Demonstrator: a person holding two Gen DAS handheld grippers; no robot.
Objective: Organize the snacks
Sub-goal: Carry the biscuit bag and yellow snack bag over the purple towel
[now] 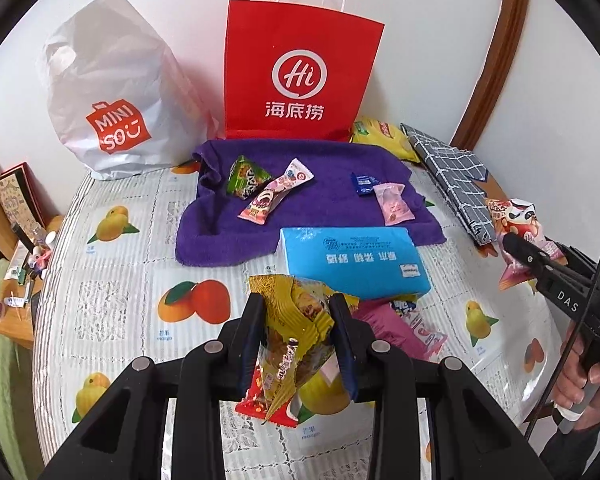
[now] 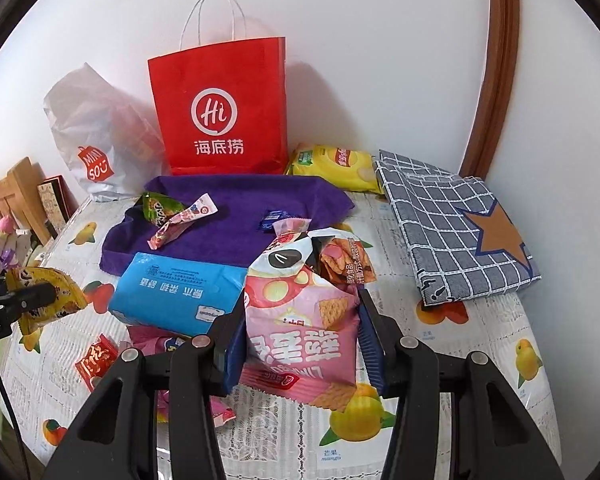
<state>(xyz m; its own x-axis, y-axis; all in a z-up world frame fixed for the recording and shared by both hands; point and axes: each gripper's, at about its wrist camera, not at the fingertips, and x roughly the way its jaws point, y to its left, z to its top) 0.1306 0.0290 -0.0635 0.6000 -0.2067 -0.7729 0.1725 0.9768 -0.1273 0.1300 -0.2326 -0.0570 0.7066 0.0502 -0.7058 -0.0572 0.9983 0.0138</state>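
My left gripper point(image 1: 296, 312) is shut on a yellow snack packet point(image 1: 296, 320), held above the table; it also shows in the right wrist view point(image 2: 44, 296). My right gripper point(image 2: 300, 312) is shut on a pink cracker bag point(image 2: 300, 320), also seen at the right of the left wrist view point(image 1: 520, 236). On the purple towel point(image 1: 332, 208) lie a green packet point(image 1: 246, 178), a pink-white packet point(image 1: 274, 194), a small blue packet point(image 1: 364, 184) and a pink candy point(image 1: 392, 204). A red paper bag point(image 1: 300, 72) stands behind the towel.
A blue tissue pack point(image 1: 356, 260) lies in front of the towel, pink packets point(image 1: 400, 328) beside it. A white Miniso bag point(image 1: 108, 96) stands back left. A yellow chip bag point(image 2: 336, 166) and checked grey cloth point(image 2: 452, 236) lie at right. A small red packet point(image 2: 96, 360) lies on the tablecloth.
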